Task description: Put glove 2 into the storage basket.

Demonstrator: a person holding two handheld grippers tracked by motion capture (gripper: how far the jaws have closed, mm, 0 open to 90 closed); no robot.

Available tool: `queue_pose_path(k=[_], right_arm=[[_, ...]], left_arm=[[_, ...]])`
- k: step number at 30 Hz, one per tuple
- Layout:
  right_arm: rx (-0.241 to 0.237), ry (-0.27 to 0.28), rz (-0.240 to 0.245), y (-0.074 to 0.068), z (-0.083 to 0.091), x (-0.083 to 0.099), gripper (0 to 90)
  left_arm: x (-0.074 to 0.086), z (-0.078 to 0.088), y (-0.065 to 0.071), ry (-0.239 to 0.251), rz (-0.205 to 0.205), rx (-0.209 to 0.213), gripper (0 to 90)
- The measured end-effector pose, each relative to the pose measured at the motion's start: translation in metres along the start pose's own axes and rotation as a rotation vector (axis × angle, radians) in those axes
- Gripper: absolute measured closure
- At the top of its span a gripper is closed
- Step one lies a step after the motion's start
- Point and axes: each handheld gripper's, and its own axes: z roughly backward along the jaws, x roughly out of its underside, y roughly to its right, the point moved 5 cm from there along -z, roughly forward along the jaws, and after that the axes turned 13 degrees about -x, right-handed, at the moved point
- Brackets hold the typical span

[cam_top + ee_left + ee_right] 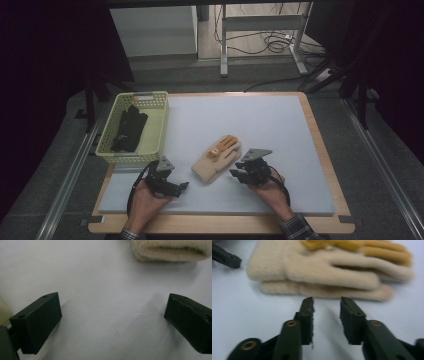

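High view: cream glove [217,158] mid-mat [280,120], basket [156,131] w/ black gloves [128,129] to its left, L gripper [172,187] jaws wide apart near cuff, R gripper [239,172] jaws slightly apart beside glove edge.

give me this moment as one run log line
left gripper: open, empty | right gripper: open, empty, beside cream glove | black glove: in basket | cream glove: on mat, ungrasped
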Motion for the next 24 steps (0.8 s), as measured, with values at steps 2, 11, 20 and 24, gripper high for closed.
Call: queue_pose_path(k=[2, 11, 20, 24], right_arm=[[0.014, 0.005, -0.015, 0.005, 0.008, 0.004, 51.7], [0.120, 0.021, -0.076, 0.033, 0.043, 0.029, 30.3], [0.200, 0.046, -0.139, 0.055, 0.071, 0.051, 22.1], [0.221, 0.014, -0.154, 0.062, 0.069, 0.061, 18.6]], left_arm=[[0.000, 0.000, 0.000, 0.000, 0.000, 0.001, 1.0], [0.000, 0.001, 0.000, 0.001, -0.009, 0.009, 1.4], [-0.018, 0.010, 0.011, 0.022, -0.028, 0.049, 0.0], [-0.035, 0.009, 0.018, 0.028, -0.043, 0.074, 0.0]])
